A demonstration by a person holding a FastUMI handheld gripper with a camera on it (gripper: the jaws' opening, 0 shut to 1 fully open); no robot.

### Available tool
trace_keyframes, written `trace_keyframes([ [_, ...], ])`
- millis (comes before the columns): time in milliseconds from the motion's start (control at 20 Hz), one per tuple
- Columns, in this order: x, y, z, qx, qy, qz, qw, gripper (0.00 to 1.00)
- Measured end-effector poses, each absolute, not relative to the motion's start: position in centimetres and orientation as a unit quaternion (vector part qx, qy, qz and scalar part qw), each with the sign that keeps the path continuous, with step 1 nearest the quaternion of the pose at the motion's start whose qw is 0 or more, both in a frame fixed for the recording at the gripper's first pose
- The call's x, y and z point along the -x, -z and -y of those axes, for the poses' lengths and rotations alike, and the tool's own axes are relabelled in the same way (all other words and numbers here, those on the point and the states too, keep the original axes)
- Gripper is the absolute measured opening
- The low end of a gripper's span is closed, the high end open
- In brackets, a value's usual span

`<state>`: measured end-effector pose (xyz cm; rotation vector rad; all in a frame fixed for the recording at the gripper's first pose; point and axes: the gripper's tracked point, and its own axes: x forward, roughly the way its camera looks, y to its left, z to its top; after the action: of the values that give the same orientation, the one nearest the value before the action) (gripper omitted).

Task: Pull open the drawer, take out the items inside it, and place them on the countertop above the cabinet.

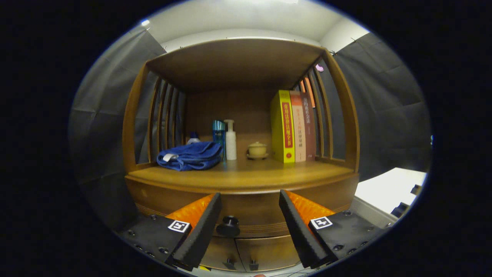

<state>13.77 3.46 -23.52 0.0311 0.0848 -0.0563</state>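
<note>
The wooden cabinet (246,181) stands in front of the gripper, with an open shelf space under a curved top and thin vertical slats on both sides. Its countertop (246,175) is the flat wooden surface of this shelf space. On the right part of it three books (294,127) stand upright, side by side. On the left part lies a folded blue towel (191,156), and just behind it a small bottle cap is visible. Next to the towel stand a blue bottle (218,132) and a white pump bottle (230,140), touching or almost touching each other. Between the pump bottle and the books sits a small lidded cup (257,149) on a saucer.

Below the countertop is the drawer (250,209), which is closed. Its dark round knob (228,226) is between the two fingers, nearer to the left one.

The gripper (250,204) is wide open. Its fingers hold nothing and do not touch the knob.
</note>
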Motion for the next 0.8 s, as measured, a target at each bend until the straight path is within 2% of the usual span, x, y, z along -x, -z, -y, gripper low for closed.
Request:
trace_keyframes([
  [150, -14.6, 26.7, -4.8, -0.002, 0.024, -0.064, 0.998, 0.98],
  [350, -15.3, 28.5, -5.1, 0.018, 0.031, -0.075, 0.997, 0.91],
  [500, -16.3, 28.9, -6.6, 0.002, 0.011, -0.083, 0.996, 0.76],
  [800, -16.2, 29.1, -6.8, 0.006, 0.02, -0.094, 0.995, 0.46],
])
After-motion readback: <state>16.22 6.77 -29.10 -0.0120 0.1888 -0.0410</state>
